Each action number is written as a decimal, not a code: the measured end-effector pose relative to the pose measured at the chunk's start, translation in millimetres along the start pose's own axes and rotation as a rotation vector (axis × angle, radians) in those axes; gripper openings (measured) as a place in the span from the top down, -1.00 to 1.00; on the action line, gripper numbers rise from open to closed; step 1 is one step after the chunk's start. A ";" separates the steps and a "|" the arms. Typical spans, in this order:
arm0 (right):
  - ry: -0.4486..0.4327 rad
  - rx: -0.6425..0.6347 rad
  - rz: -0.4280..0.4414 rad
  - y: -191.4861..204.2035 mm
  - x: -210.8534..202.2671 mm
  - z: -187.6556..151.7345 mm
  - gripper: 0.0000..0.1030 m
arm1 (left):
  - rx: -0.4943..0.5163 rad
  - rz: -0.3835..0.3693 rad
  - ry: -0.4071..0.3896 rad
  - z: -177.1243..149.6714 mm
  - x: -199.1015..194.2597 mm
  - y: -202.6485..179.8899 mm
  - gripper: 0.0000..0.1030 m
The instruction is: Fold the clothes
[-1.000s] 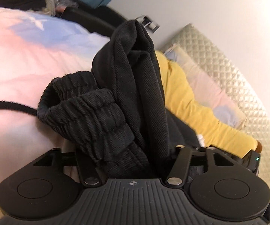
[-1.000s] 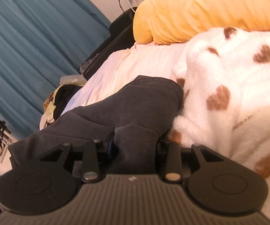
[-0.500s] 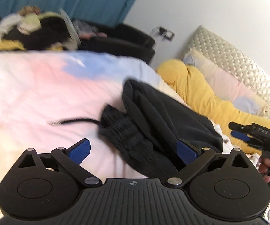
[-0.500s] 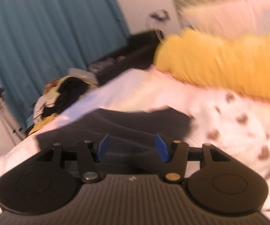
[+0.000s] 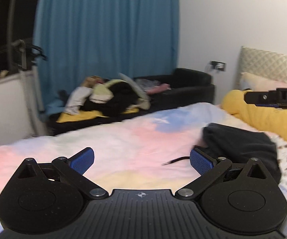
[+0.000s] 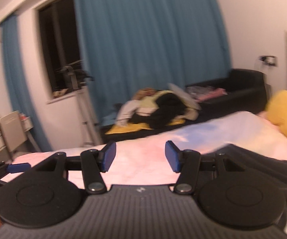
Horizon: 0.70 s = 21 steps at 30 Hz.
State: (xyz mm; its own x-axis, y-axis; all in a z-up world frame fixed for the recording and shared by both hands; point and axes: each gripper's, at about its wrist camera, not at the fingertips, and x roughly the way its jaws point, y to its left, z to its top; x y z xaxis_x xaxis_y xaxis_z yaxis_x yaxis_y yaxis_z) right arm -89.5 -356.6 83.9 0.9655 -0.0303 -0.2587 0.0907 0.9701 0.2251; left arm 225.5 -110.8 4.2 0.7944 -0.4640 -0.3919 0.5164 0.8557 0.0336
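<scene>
Left gripper [image 5: 141,160] jaws opening, spread wide, nothing between; right gripper [image 6: 140,158] half-spread, empty. Folded black knit garment [image 5: 241,145] lies on pastel pink-blue bedspread [image 5: 111,145], beside left gripper's right finger

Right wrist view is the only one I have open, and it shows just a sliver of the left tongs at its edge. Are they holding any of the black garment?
Observer: No. The left tongs are opening wide, with only bedsheet showing between them.
Operator: Where does the garment sit relative to them?
Observer: The black garment lies in a heap on the bed, off to the right of those tongs.
Operator: Anything trailing from it?
Observer: Yes, a black cord sticks out from its near edge and lies leftward across the sheet.
</scene>
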 end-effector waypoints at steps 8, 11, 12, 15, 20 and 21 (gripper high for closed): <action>-0.032 -0.064 0.136 84.8 6.0 -9.8 -0.11 | -0.103 0.132 -0.091 -33.3 -131.9 4.6 -0.99; -0.050 -0.077 0.155 101.2 10.5 -15.6 -0.24 | -0.170 0.155 -0.113 -42.8 -148.8 9.1 -0.99; -0.055 -0.084 0.152 103.7 12.8 -18.3 -0.25 | -0.191 0.158 -0.121 -45.3 -148.6 10.9 -0.99; -0.063 -0.122 0.144 108.7 17.8 -28.5 -0.28 | -0.233 0.205 -0.144 -55.0 -160.2 10.6 -0.99; -0.078 -0.127 0.143 105.9 27.9 -42.0 -0.47 | -0.237 0.277 -0.177 -65.1 -155.5 9.6 -0.99; -0.075 -0.118 0.140 104.4 30.8 -44.2 -0.48 | -0.228 0.276 -0.166 -67.6 -159.6 8.0 -0.99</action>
State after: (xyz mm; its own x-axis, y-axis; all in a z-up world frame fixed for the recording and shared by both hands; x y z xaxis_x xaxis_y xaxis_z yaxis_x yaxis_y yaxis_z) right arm -61.1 -245.6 57.8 0.9825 0.0933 -0.1613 -0.0706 0.9875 0.1411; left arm 81.2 -14.4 4.8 0.9440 -0.2240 -0.2423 0.2066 0.9738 -0.0954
